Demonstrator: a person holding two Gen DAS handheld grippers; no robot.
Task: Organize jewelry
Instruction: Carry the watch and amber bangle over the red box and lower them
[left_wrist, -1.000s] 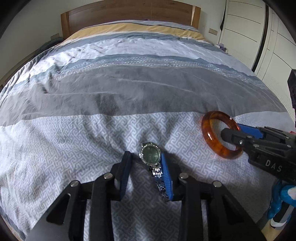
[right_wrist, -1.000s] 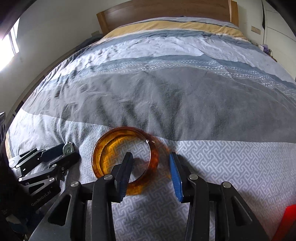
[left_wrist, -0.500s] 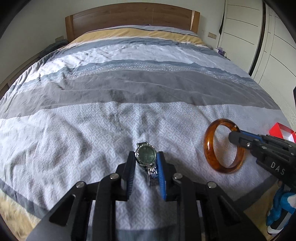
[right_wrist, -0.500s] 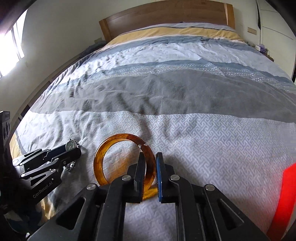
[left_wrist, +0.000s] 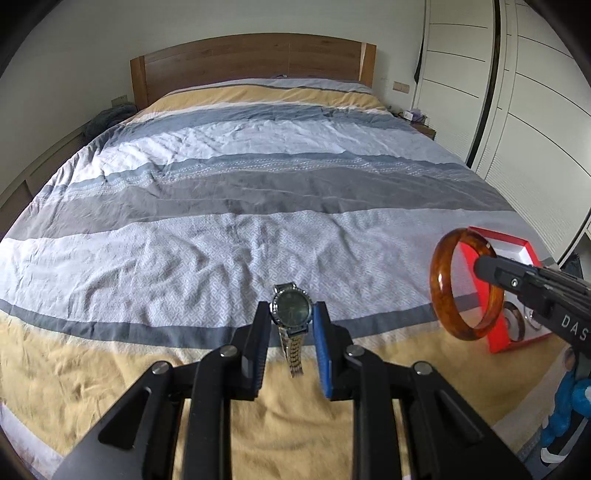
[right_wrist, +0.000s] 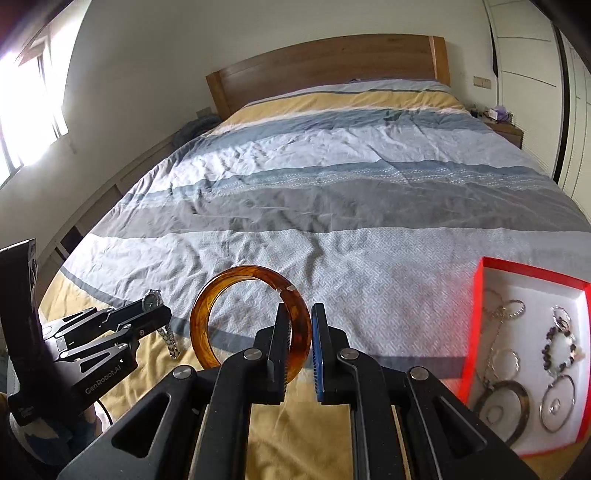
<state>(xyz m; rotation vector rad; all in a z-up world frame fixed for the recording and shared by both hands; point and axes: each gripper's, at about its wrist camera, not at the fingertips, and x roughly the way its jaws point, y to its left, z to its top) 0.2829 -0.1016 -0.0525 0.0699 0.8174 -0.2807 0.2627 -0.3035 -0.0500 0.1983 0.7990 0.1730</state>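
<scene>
Tray (right_wrist: 476, 317) of jewelry on striped bedspread (right_wrist: 332, 206), headboard (left_wrist: 251, 59) behind

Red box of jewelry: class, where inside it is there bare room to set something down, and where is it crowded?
In the red box, the bare white floor lies along the far wall and far-right corner. The middle and near end are crowded with the beaded bracelet, dark bangle and silver bangle.
</scene>
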